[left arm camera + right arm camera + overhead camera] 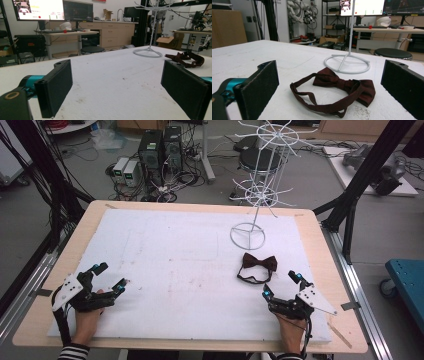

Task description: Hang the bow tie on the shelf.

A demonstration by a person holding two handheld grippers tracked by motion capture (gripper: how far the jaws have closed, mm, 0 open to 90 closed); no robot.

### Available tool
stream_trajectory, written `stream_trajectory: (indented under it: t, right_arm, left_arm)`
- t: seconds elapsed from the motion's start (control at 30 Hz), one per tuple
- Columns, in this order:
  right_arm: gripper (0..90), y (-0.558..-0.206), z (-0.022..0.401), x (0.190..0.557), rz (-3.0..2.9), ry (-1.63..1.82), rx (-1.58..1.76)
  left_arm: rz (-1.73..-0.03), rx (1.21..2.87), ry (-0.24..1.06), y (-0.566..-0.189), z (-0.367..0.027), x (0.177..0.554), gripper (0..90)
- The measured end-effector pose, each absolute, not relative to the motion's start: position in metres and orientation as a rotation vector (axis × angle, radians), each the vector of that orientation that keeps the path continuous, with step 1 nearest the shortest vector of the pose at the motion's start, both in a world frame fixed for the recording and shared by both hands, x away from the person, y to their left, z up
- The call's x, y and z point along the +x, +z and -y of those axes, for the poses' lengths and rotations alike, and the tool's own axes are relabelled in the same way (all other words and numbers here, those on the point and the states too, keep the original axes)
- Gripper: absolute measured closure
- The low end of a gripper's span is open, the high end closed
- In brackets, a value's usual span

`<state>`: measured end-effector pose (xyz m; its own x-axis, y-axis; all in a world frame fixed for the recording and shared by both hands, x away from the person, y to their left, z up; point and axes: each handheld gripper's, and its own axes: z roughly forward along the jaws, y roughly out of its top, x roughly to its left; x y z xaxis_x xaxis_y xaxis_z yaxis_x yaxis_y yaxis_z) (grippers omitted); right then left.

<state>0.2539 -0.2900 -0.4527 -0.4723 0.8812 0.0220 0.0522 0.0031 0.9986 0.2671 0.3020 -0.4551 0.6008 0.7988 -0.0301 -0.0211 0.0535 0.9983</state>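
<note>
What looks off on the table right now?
Nothing is damaged or spilled. The bow tie lies flat with its strap looped loosely, beside the upright white wire rack. The white foam mat shows only light scuffs.

Dark maroon cloth bow tie: soft fabric, faint sheen. White-coated wire display stand: smooth metal. White foam-like table pad: matt, grainy, stained. Light wooden tabletop: smooth. Black jaw pads: matt, finely textured.

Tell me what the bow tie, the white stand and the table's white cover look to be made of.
Bow tie: dark maroon woven fabric, soft matte sheen, limp folded strap.
White stand: thin wire or rod, likely metal, smooth white coating, ring base.
White cover: probably foam board, going by its grainy, pitted, scuffed surface.
</note>
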Motion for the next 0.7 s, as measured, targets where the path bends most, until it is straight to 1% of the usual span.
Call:
stream_trajectory:
  t: [0.7]
  right_arm:
    - [0.6,-0.4519,0.2906,0.2549,-1.608,1.554,0.990]
  left_arm:
    - [-0.724,1.388,0.711,-0.4550,-0.3020,0.2674,10.7]
